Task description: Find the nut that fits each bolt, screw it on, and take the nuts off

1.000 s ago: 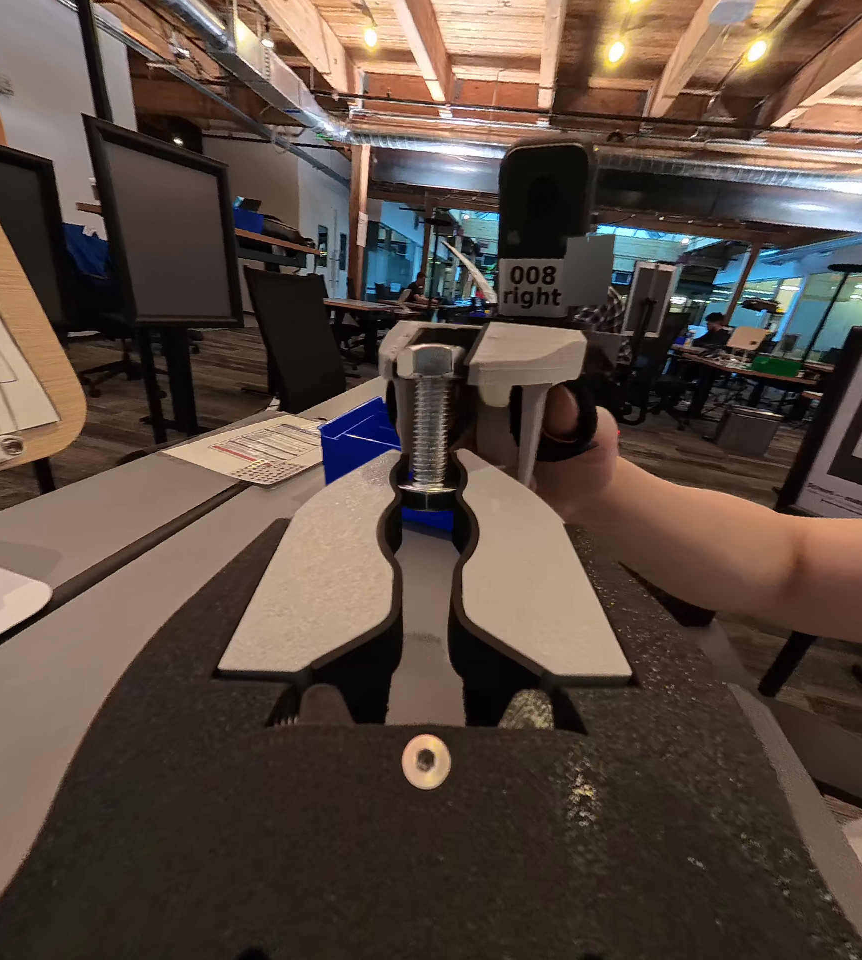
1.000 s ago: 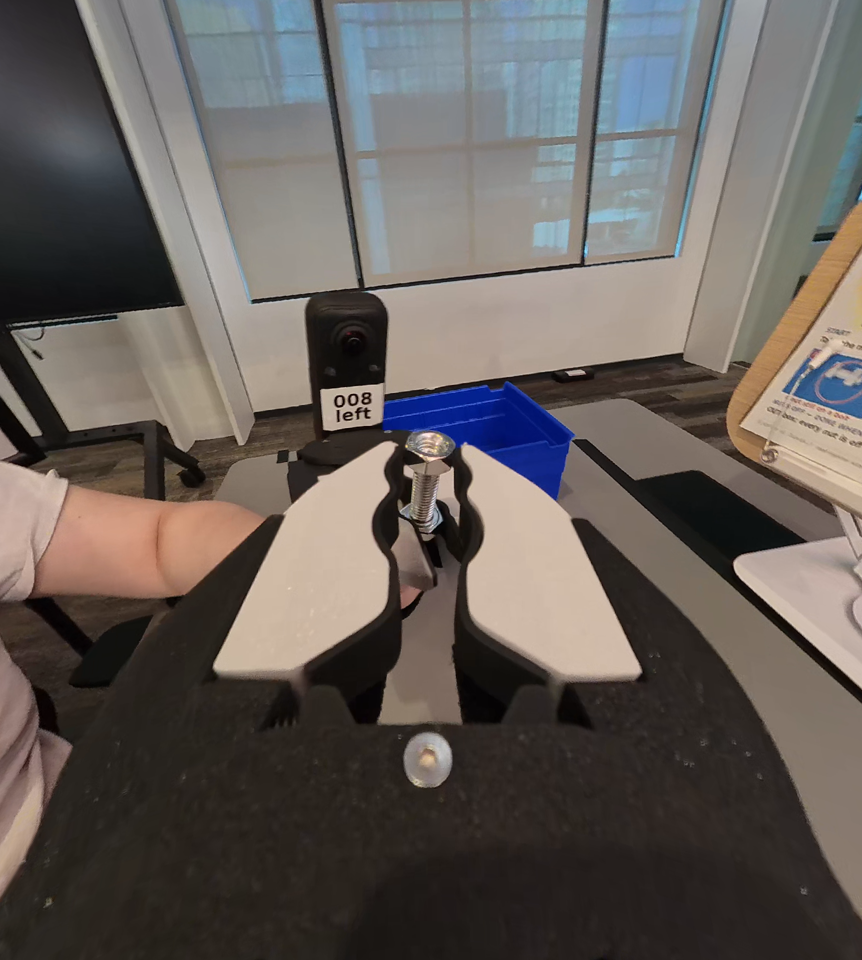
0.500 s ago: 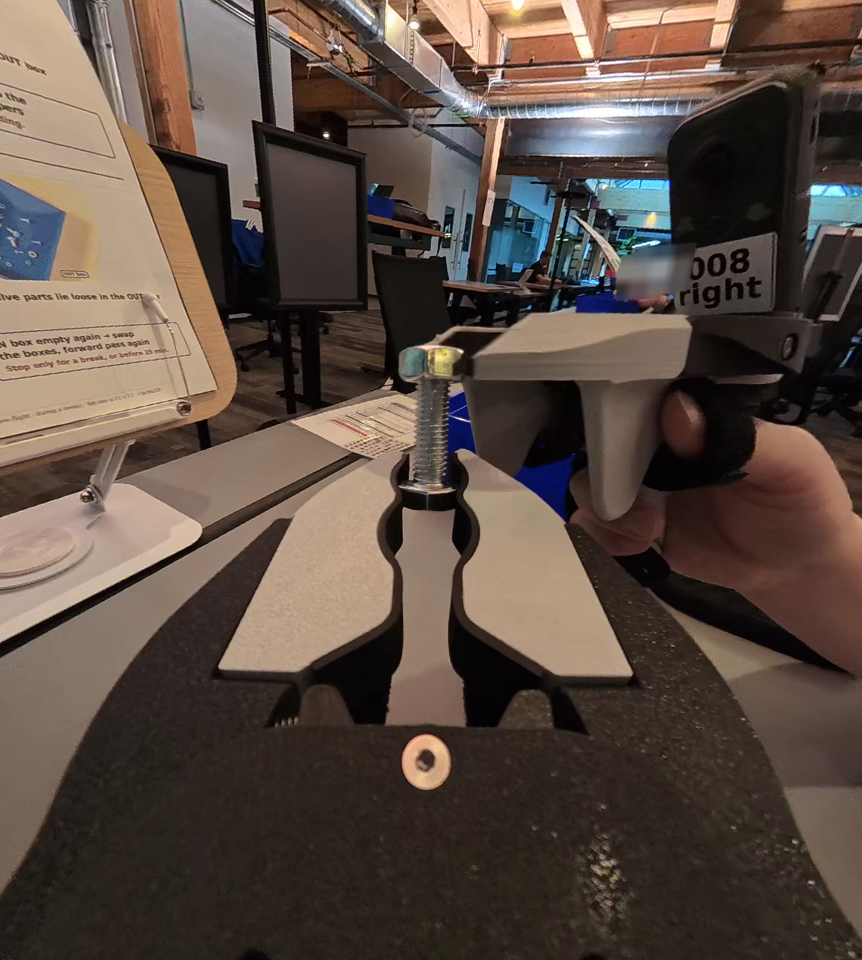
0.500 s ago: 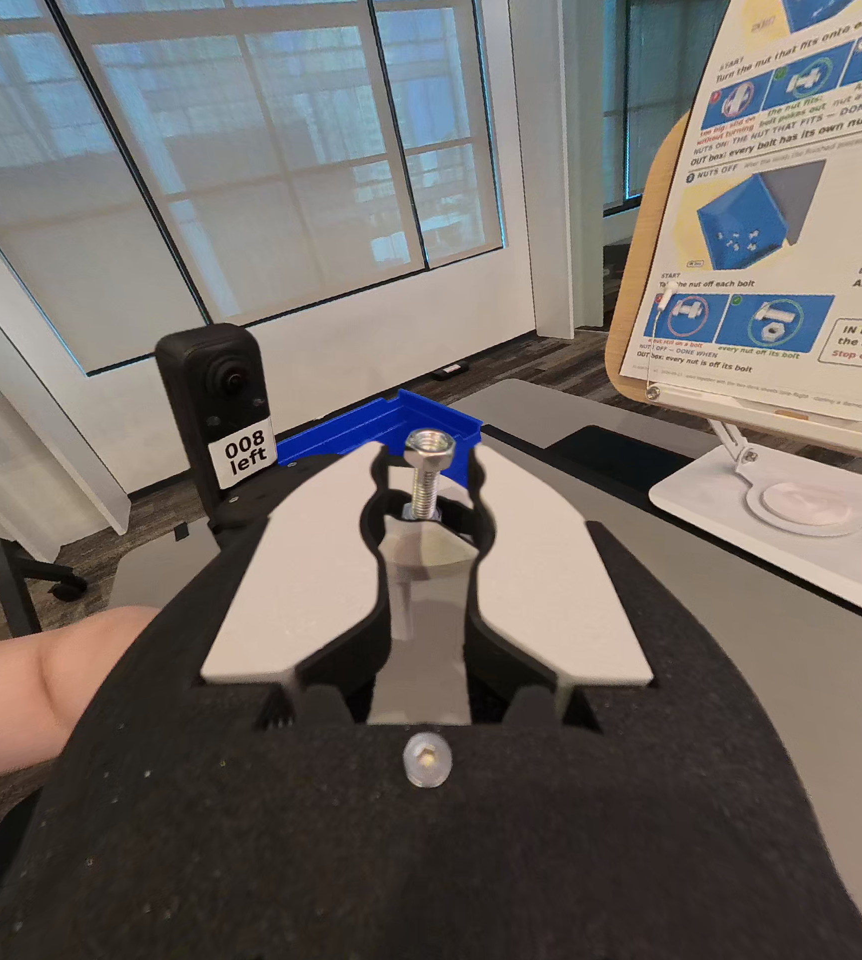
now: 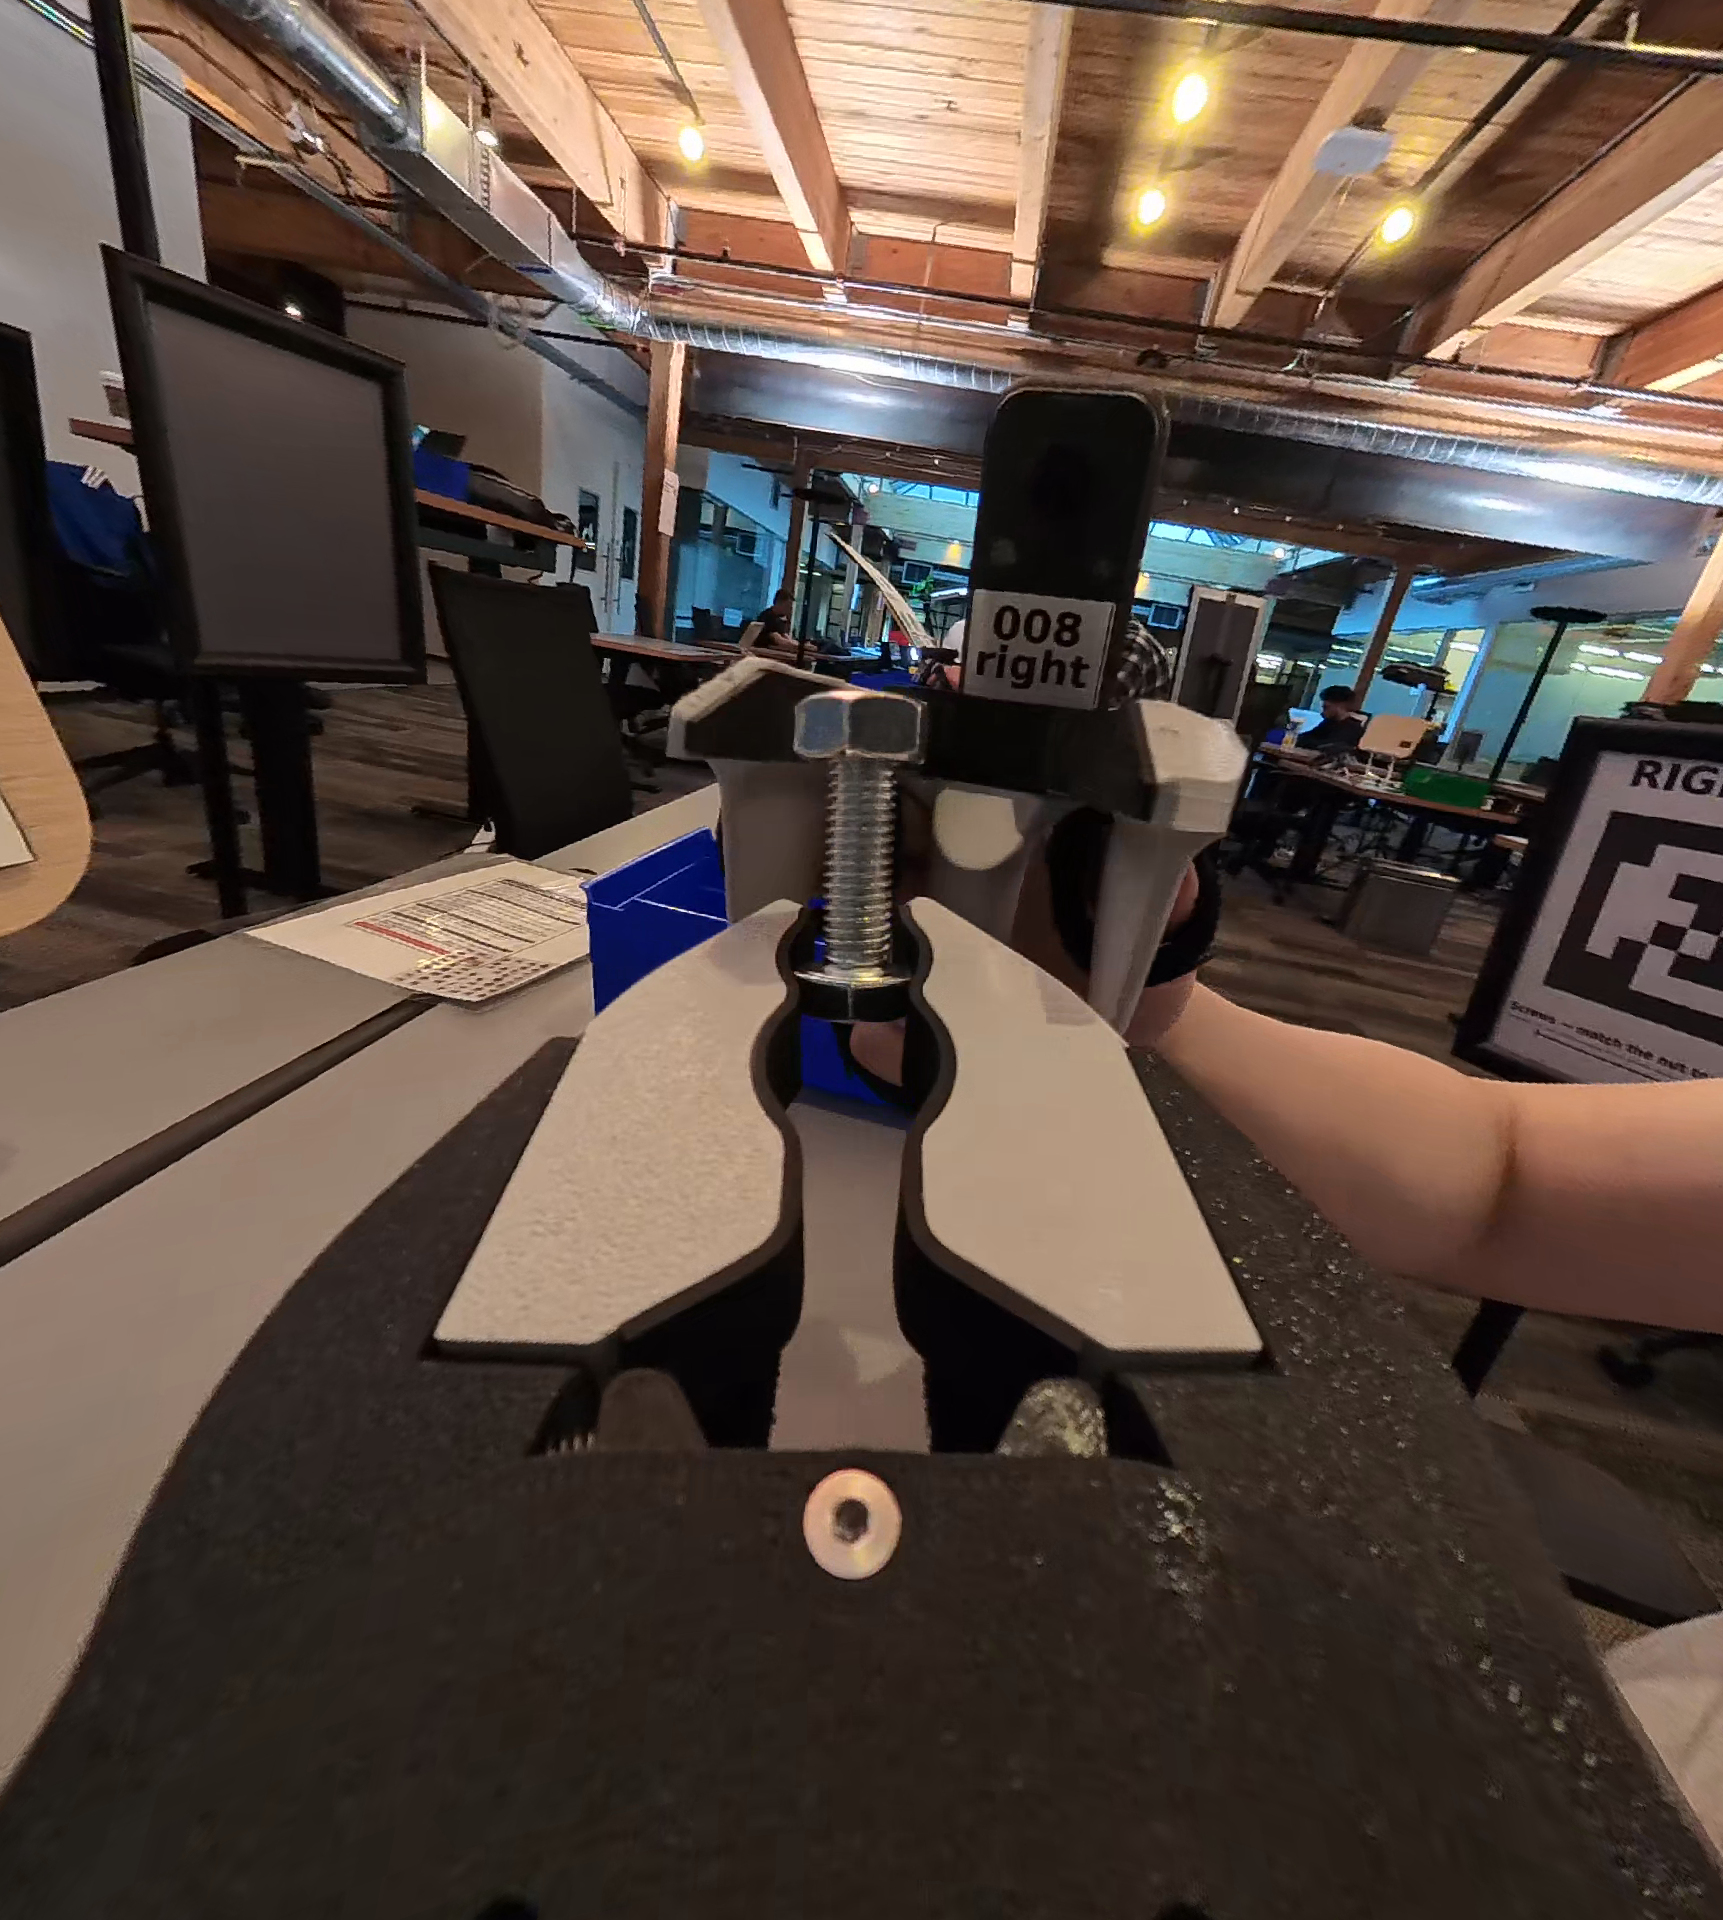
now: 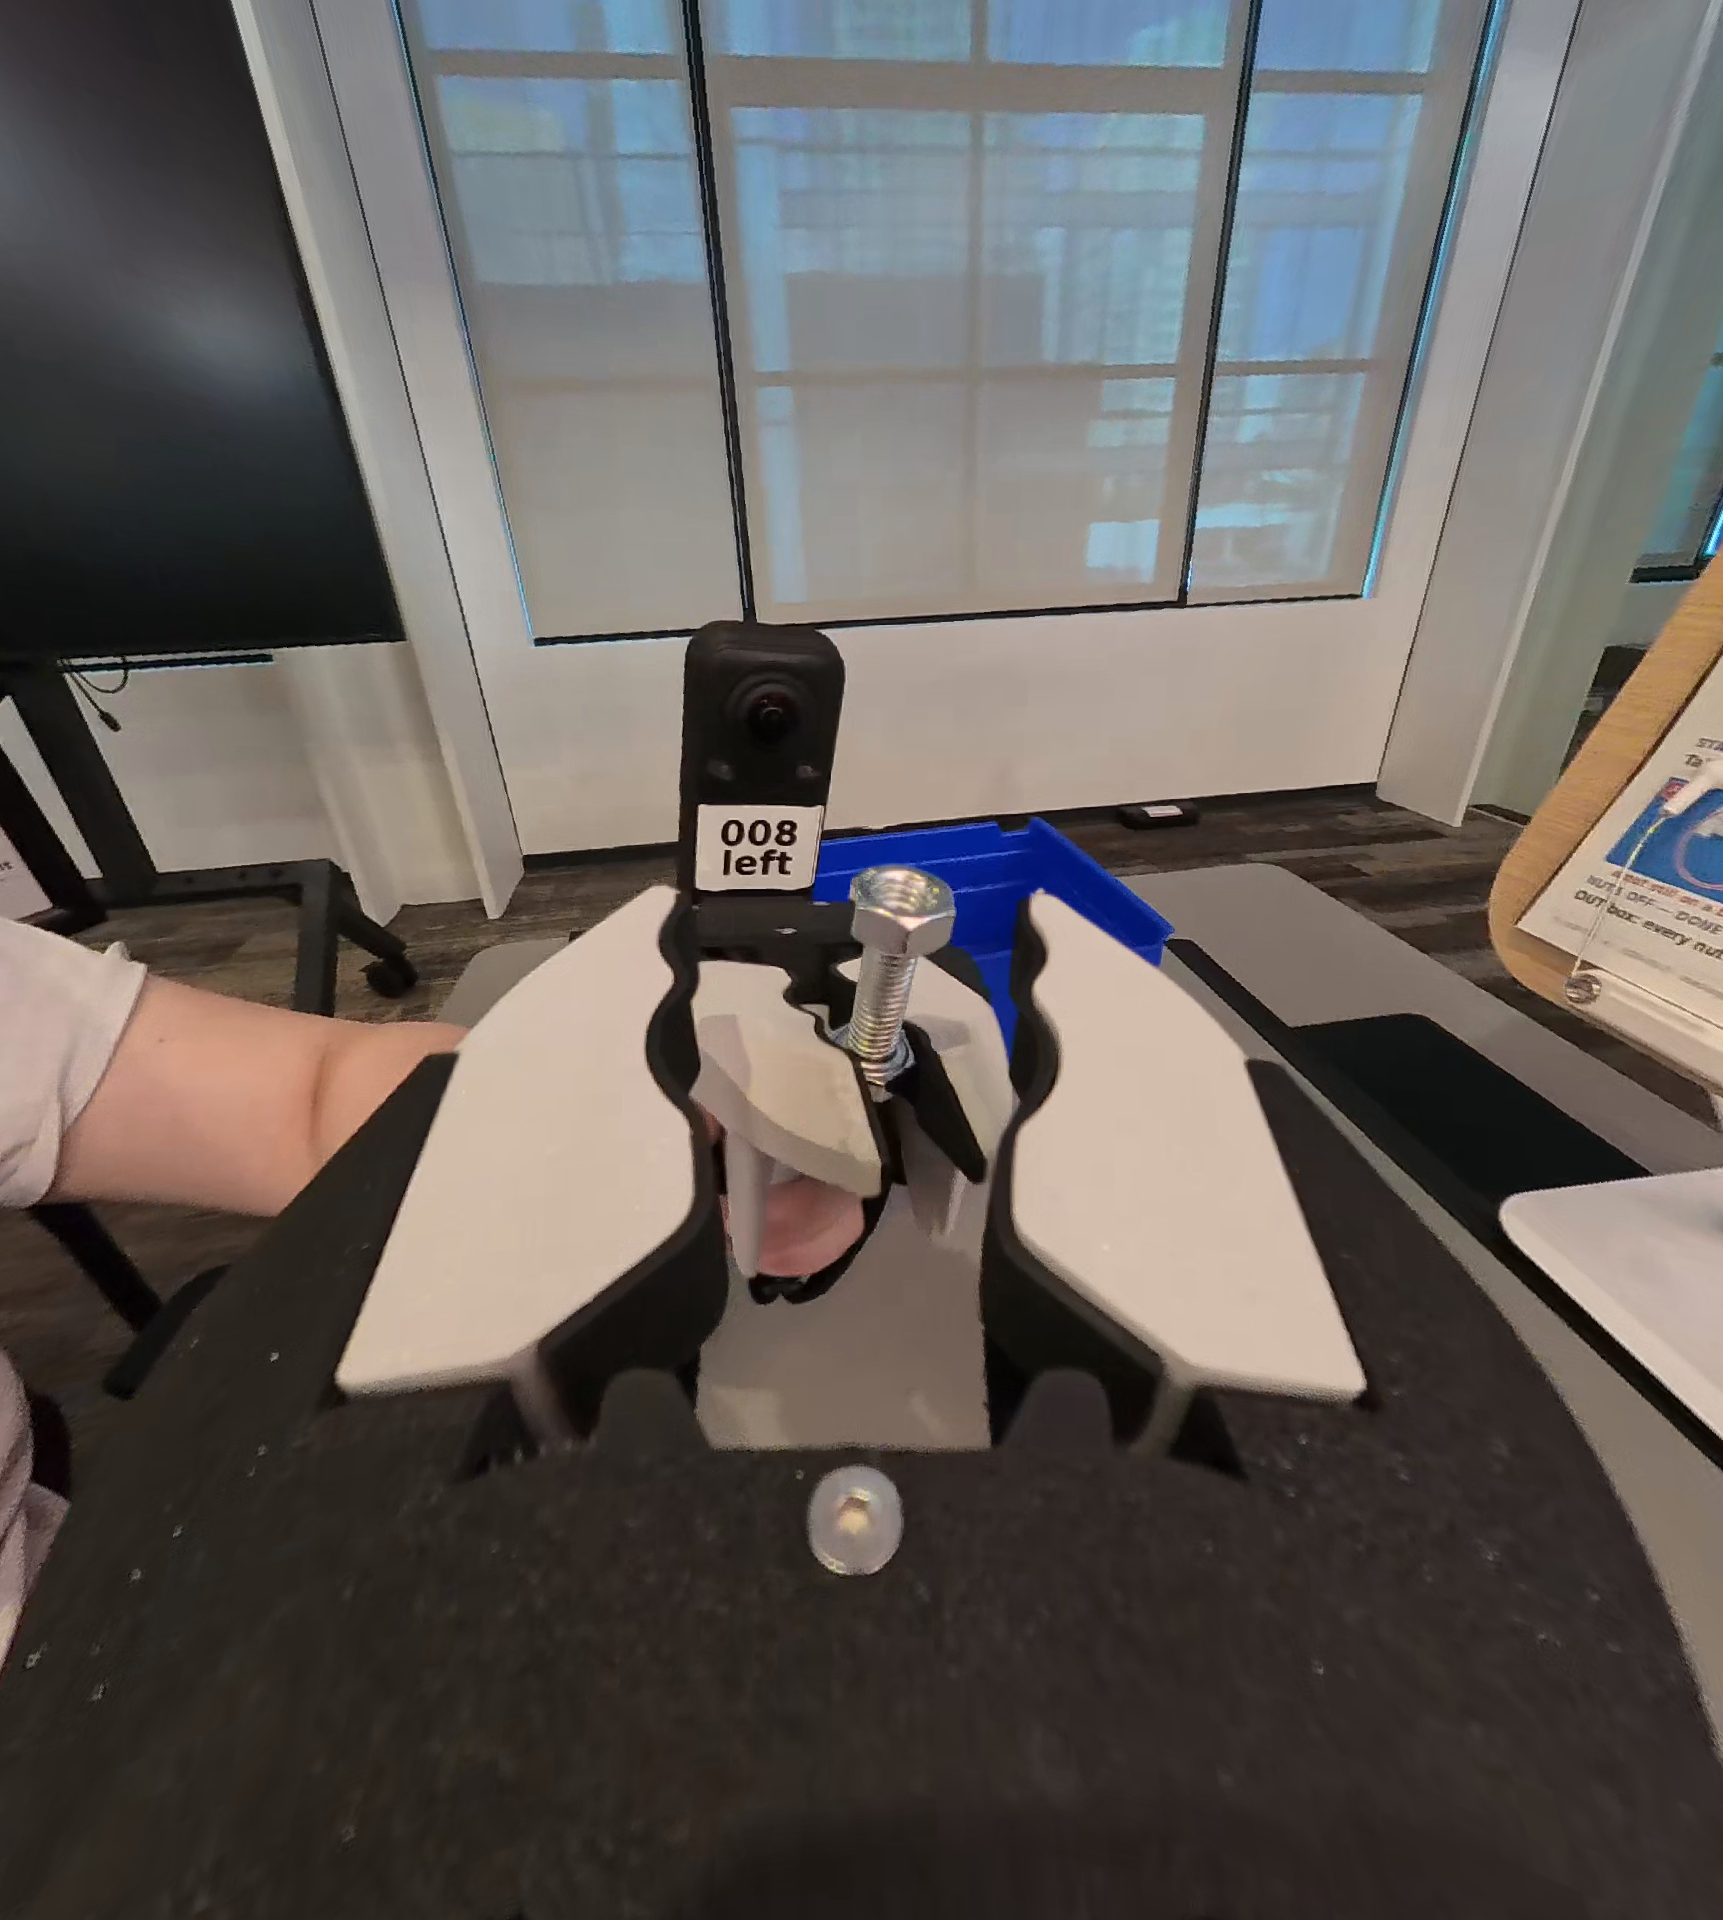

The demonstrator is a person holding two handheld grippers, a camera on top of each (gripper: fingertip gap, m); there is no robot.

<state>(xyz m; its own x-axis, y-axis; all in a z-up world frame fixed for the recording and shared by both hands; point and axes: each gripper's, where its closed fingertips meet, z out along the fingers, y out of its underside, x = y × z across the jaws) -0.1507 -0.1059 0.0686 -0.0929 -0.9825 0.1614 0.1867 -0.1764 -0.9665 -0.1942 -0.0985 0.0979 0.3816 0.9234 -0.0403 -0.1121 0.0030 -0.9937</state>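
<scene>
My left gripper (image 5: 852, 961) is clenched on the nut (image 5: 849, 992) at the low end of the bolt (image 5: 859, 847), whose long axis stands nearly upright, head on top. My right gripper (image 6: 846, 971) is released: its fingers (image 6: 566, 1132) stand wide, one on each side of the bolt head, touching nothing. So the head lies straight ahead between them, just past the tips, and I judge the next move is to close on it squarely and turn; the right is the only free one.

The left view shows the bolt side-on, so I read the thread and the nut seated low on it, with the right gripper behind the head. The right view looks down on the head, shows the bolt leaning slightly, and proves the gap. A blue bin (image 6: 950, 868) sits on the desk (image 6: 1241, 904) beyond.
</scene>
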